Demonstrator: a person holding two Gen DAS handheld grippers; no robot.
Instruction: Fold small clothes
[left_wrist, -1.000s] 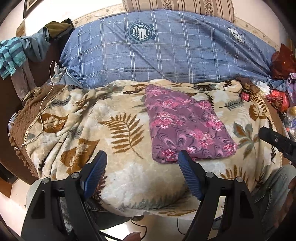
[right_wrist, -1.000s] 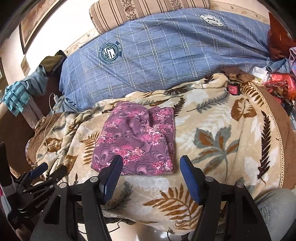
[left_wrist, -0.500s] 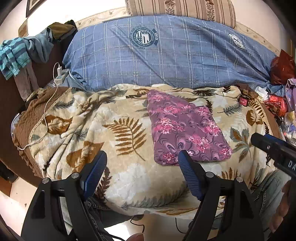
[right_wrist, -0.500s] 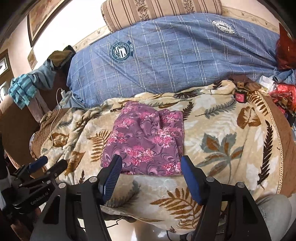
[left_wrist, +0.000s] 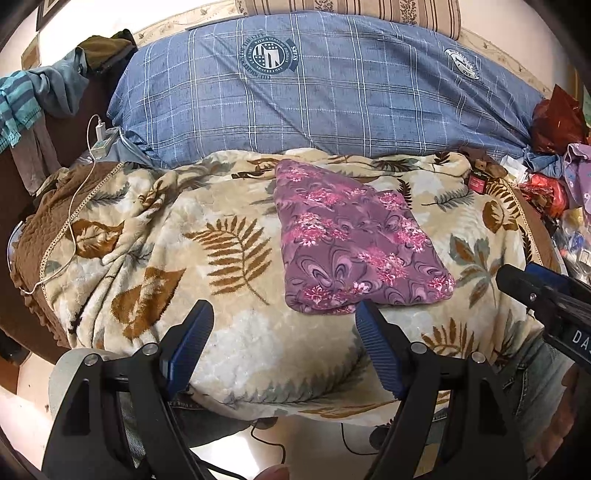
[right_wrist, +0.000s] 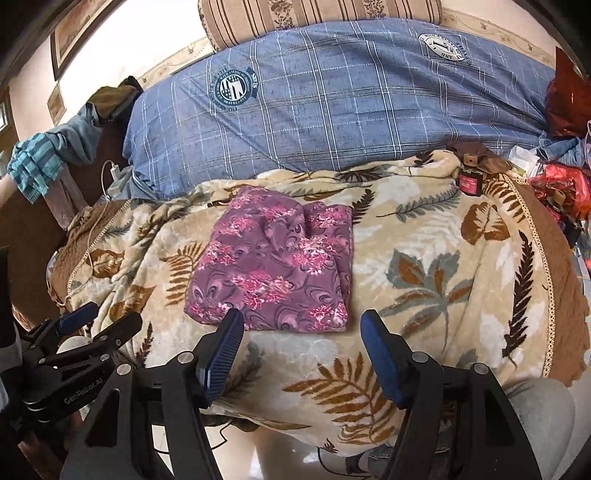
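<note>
The folded purple floral cloth (right_wrist: 280, 266) lies on the leaf-patterned beige blanket (right_wrist: 424, 236), long axis running away from me. My right fingers (right_wrist: 299, 328) gape empty at its near edge, nearer than my left fingers (left_wrist: 282, 325), equally wide and empty.

A folded purple floral cloth (left_wrist: 354, 254) lies on a leaf-patterned blanket (left_wrist: 221, 258). The left gripper (left_wrist: 282, 323) hovers with jaws apart, empty, near the cloth's front edge. A blue checked pillow (left_wrist: 314, 92) lies behind.

Blanket (left_wrist: 236, 343) looks plush and fuzzy, purple floral cloth (left_wrist: 354, 247) thin, smooth and matt, gripper pads (right_wrist: 380, 358) ribbed blue rubbery stuff.
</note>
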